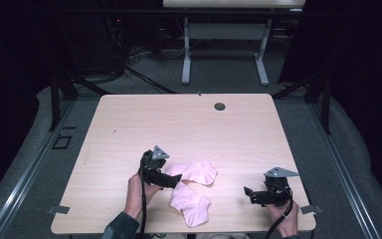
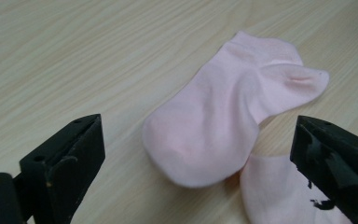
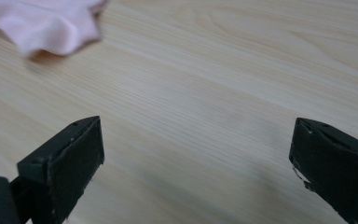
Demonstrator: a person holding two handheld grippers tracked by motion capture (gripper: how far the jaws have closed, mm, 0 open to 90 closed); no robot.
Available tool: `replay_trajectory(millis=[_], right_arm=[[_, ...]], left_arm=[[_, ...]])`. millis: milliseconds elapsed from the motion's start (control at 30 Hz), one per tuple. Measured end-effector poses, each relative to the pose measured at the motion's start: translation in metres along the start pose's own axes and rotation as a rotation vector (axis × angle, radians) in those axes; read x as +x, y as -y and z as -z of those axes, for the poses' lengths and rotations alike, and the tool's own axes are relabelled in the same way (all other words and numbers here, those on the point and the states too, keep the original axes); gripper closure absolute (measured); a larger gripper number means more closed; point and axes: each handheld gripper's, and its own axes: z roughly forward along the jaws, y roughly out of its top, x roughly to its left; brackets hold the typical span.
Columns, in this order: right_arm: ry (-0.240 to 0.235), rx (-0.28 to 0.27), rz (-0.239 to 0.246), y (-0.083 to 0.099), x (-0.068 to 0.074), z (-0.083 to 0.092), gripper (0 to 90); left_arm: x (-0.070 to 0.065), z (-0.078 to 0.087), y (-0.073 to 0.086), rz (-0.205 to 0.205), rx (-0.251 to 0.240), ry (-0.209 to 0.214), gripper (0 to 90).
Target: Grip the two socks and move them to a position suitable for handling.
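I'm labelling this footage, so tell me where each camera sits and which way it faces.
High view: above the person's side, looking forward and down on the table; forearms, left gripper, right gripper.
Left gripper view: rides that gripper, facing the upper pink sock past its open jaws.
Right gripper view: rides that gripper, facing bare wood; open jaws.
Shared: all show pink sock and tabletop.

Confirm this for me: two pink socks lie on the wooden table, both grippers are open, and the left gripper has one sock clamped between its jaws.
Not quite. The left gripper clamps nothing: the left gripper view shows its jaws standing wide apart, with the pink socks lying loose on the table ahead of them. The right gripper is open too.
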Motion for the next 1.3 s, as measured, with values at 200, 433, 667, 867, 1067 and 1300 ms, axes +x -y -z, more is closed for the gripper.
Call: replay_trajectory(millis=[200, 433, 667, 867, 1067, 1300], right_arm=[[-0.064, 0.02, 0.034, -0.012, 0.035, 0.004, 0.7], [-0.102, 0.036, 0.056, -0.018, 0.065, 0.005, 2.8], [-0.141, 0.051, 0.074, -0.023, 0.084, 0.001, 9.1], [-0.156, 0.079, 0.091, -0.024, 0.098, -0.005, 16.1], [-0.175, 0.107, 0.085, -0.022, 0.111, -0.015, 27.8], [-0.175, 0.13, 0.093, -0.022, 0.123, -0.025, 39.1]], left_arm=[[0.004, 0.016, 0.023, 0.031, -0.02, -0.033, 0.0], [0.011, 0.029, 0.049, 0.081, -0.022, -0.072, 0.2], [0.007, 0.038, 0.064, 0.088, -0.041, -0.103, 3.1], [0.0, 0.038, 0.076, 0.09, -0.032, -0.103, 5.5], [-0.011, 0.035, 0.085, 0.086, -0.027, -0.088, 7.5], [-0.02, 0.031, 0.088, 0.07, -0.006, -0.066, 10.7]])
